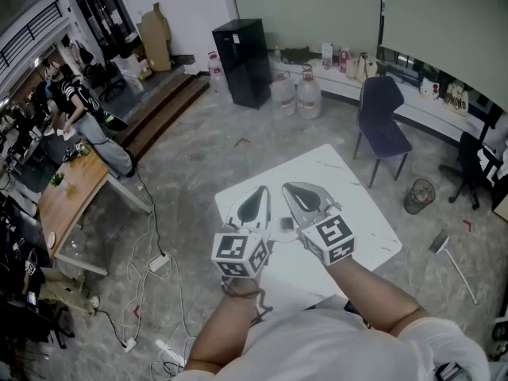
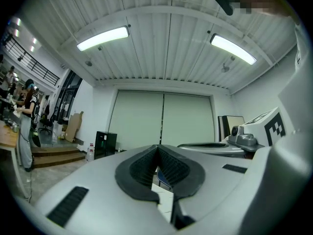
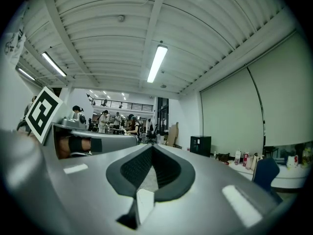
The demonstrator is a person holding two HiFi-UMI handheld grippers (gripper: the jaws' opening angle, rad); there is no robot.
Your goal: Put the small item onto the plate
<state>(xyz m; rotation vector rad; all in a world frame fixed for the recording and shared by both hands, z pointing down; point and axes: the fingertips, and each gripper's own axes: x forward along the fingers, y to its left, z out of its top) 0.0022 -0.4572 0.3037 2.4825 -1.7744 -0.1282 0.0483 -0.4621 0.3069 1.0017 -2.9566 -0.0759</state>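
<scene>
Forearms nearest. I read the left gripper and right gripper as both closed tip to tip, empty, side by side above the white table. A small dark item lies on the table between them. Open floor rings the table edges, and a blue chair stands near the far corner.

Blue chair nr white table; blk cabinet beside water jugs.

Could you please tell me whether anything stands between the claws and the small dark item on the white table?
Nothing visible does. The left claw and right claw, both shut and empty, hang above the table, and the small dark item lies on bare tabletop between them. No plate shows in any view.
</scene>
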